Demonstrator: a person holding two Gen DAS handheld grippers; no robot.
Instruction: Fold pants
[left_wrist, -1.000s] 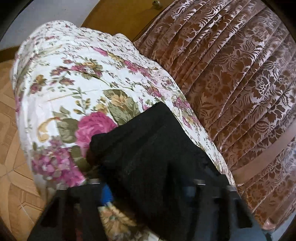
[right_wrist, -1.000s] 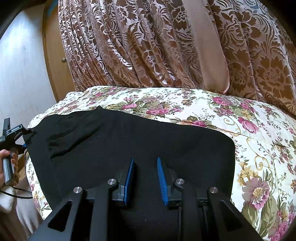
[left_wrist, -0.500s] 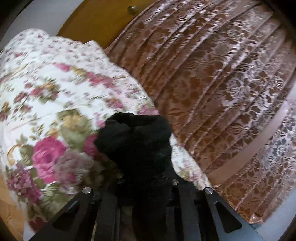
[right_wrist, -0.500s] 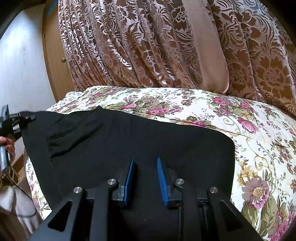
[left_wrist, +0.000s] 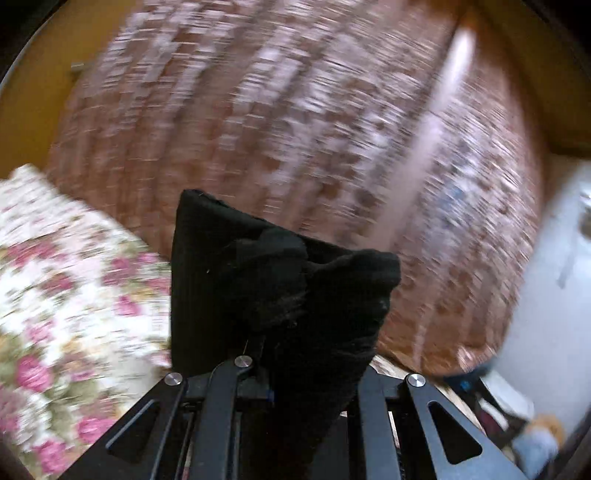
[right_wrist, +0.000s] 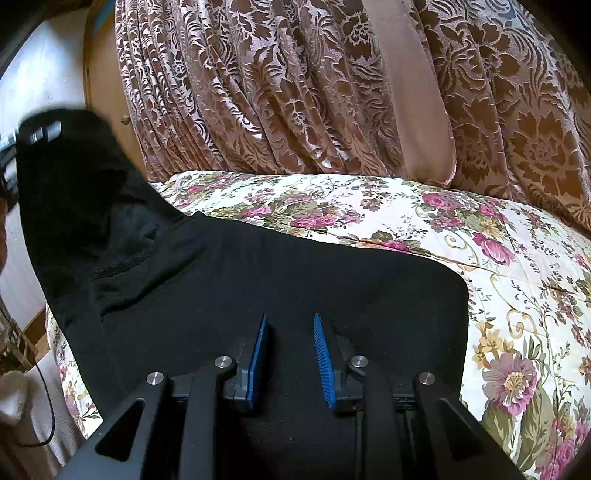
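Note:
Black pants (right_wrist: 295, 280) lie spread across a floral bedspread (right_wrist: 498, 266). My right gripper (right_wrist: 290, 332) is open just above the near part of the pants, its blue pads (right_wrist: 258, 350) apart with nothing between them. My left gripper (left_wrist: 269, 354) is shut on one end of the pants (left_wrist: 266, 288), which bunch up over its fingers and hide the tips. In the right wrist view the left gripper (right_wrist: 40, 133) holds that end lifted high at the far left, and the cloth hangs down from it to the bed.
A brown patterned curtain (right_wrist: 295, 92) hangs behind the bed. A wooden door (right_wrist: 103, 92) and a white wall stand at the left. The left wrist view is blurred by motion; it shows the bedspread (left_wrist: 74, 295) at the left and clutter at the lower right.
My left gripper closed on the end of the pants and has lifted it well up off the bed, swinging to the right. My right gripper has stayed still and open.

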